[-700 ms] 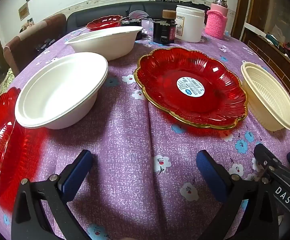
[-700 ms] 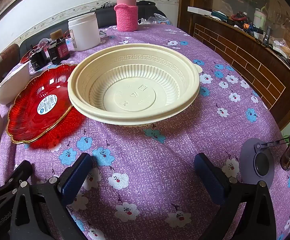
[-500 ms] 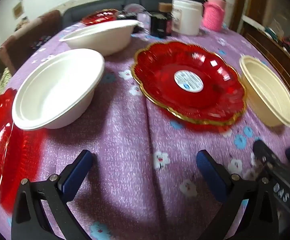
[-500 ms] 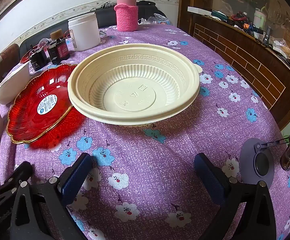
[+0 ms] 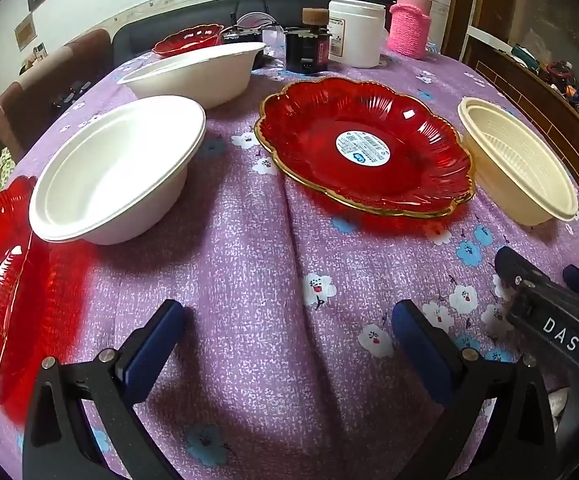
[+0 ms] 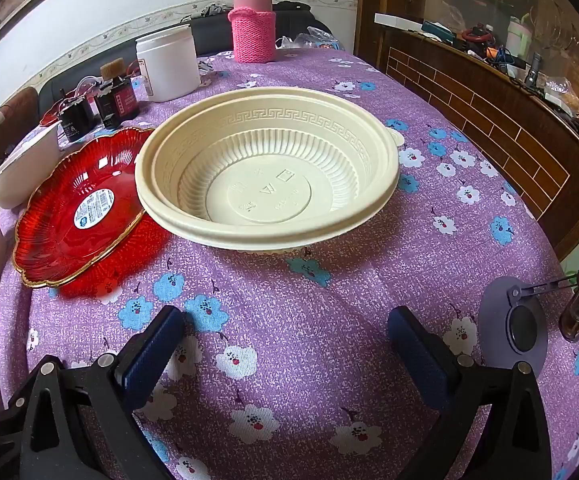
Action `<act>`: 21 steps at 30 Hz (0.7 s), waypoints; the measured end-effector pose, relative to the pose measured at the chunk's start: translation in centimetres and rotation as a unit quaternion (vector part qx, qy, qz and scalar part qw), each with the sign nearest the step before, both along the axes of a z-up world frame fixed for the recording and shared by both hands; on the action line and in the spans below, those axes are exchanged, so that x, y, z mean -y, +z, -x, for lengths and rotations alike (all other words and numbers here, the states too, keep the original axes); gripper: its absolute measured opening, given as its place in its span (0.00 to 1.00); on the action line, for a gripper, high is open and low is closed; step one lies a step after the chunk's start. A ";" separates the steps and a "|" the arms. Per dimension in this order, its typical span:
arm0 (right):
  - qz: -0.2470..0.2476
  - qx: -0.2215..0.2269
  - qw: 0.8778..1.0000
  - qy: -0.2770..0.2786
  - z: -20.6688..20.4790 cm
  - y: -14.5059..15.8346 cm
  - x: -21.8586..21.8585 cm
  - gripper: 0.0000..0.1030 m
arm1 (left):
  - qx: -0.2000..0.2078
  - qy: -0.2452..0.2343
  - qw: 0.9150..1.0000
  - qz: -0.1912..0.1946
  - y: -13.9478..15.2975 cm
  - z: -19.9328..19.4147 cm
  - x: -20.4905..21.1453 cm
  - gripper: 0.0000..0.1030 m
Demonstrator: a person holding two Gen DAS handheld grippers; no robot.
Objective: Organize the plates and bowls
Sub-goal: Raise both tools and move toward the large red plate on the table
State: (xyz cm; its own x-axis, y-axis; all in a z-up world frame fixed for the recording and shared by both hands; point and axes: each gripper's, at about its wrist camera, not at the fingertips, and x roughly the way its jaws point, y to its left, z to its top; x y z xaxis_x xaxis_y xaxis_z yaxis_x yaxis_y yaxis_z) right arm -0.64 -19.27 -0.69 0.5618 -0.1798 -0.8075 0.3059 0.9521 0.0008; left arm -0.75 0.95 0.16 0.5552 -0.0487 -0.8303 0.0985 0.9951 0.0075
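Three red plates point(image 5: 365, 148), three bowls point(image 5: 117, 168)

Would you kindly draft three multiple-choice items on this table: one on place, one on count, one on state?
1. The gold-rimmed red plate lies where?
A. between a white bowl and the cream bowl
B. inside the cream bowl
C. under the white jar

2. How many white bowls show in the left wrist view?
A. one
B. two
C. four

3. The right hand-held gripper is
A. clamped on the cream bowl
B. open, holding nothing
C. shut on a plate

Answers: 1 A, near white bowl one side, cream bowl other; 2 B, far white bowl behind it; 3 B, only tablecloth between its jaws.
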 end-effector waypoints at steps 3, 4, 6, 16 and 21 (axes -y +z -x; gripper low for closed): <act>0.000 0.000 1.000 0.000 0.0 0.0 0.0 0.99 | 0.000 -0.001 1.000 0.000 -0.1 0.0 0.2 1.00; 0.000 0.000 1.000 0.000 0.0 0.0 0.0 0.99 | -0.001 -0.002 1.000 0.001 -0.1 0.0 0.2 1.00; 0.000 0.000 1.000 0.000 0.0 0.0 0.0 0.99 | -0.006 -0.013 1.000 0.002 0.0 0.2 0.1 1.00; 0.000 0.000 1.000 0.000 0.0 0.0 0.0 0.99 | 0.086 -0.025 0.995 0.052 5.7 7.8 -3.2 0.94; -0.002 -0.008 1.000 0.003 -0.2 0.0 -0.1 0.99 | 0.208 0.014 0.976 0.069 11.2 14.2 -7.2 0.96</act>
